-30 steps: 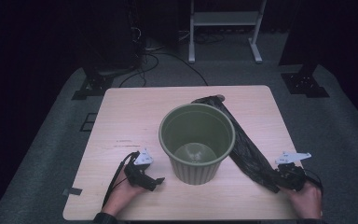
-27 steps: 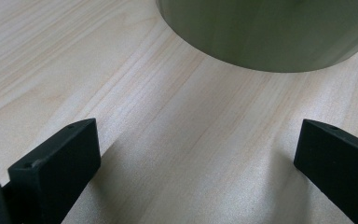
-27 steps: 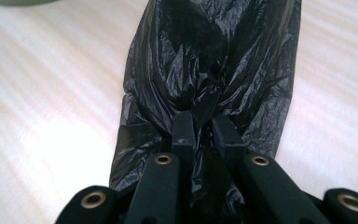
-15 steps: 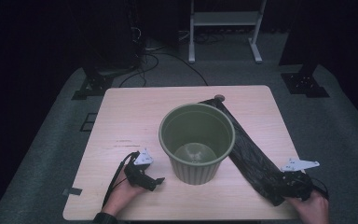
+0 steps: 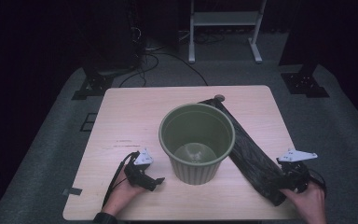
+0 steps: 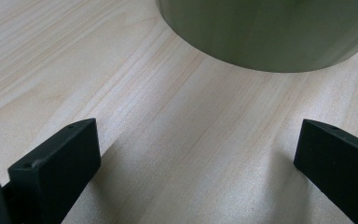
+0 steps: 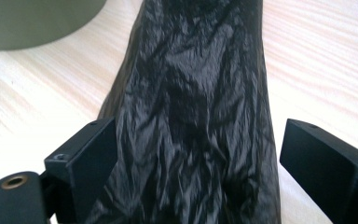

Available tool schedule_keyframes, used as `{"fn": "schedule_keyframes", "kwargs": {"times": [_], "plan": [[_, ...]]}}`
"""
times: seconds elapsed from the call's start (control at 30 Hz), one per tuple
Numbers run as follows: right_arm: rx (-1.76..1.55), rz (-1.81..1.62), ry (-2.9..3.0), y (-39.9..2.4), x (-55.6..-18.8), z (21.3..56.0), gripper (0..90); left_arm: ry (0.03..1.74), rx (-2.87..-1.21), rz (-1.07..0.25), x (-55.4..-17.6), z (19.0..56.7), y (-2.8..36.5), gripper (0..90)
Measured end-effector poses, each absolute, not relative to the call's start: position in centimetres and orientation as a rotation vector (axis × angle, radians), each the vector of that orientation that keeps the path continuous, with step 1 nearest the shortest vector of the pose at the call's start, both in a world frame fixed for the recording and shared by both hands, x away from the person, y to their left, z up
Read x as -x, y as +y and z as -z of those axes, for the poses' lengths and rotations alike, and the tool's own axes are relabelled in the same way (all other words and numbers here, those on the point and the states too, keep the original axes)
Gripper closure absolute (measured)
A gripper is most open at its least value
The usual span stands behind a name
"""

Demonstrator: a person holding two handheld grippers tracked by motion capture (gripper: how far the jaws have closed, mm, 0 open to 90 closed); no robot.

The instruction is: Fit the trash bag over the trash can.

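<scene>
A round olive-green plastic bin (image 5: 196, 141) stands upright near the middle of the pale wooden bench (image 5: 135, 116), its mouth open to the camera above and its inside bare. A long, crinkled black plastic bin bag (image 5: 247, 149) lies flat on the bench to the right of the bin. It runs slantwise from behind the bin's rim, where its far end sits beside a small round fitting (image 5: 219, 98) at the bench's far edge, down past the bin's right side to the near right corner of the bench. The bag passes close against the bin's right wall.

The right tongs (image 5: 284, 179) sit at the bag's near end, held by a hand (image 5: 310, 203) that comes in at the bottom right of the bin. Their jaws have just been opening. In the right gripper view the two black jaws stand wide on either side of the bag (image 7: 191, 116), which lies between them. The left jaw is at the bag's edge, the right jaw stands clear of it, and neither presses on the plastic.

The left tongs (image 5: 156, 182) rest low on the bench just to the left of the bin's base, in the person's left hand (image 5: 123, 193). In the left gripper view their jaws are spread wide with bare wood between them, and the bin's (image 6: 270, 32) green wall stands just ahead of them, apart from both jaws.
</scene>
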State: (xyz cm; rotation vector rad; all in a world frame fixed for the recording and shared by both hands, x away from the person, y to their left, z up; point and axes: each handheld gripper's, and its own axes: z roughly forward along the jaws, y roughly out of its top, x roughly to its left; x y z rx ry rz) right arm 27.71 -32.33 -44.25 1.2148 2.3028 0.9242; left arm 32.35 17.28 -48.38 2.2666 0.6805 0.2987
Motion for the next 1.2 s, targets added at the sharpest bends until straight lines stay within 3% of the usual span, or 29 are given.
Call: {"fn": "schedule_keyframes", "kwargs": {"times": [0.63, 1.2], "plan": [[-1.187, -0.963, 2.338, -29.5, -32.3, 43.7, 9.7, 0.68, -2.267, -0.298, -32.4, 48.4, 17.3, 0.0], [-1.213, -0.863, 2.397, -27.5, -36.0, 46.6, 9.4, 0.68, -2.267, -0.298, -32.3, 48.4, 17.3, 0.0]]}}
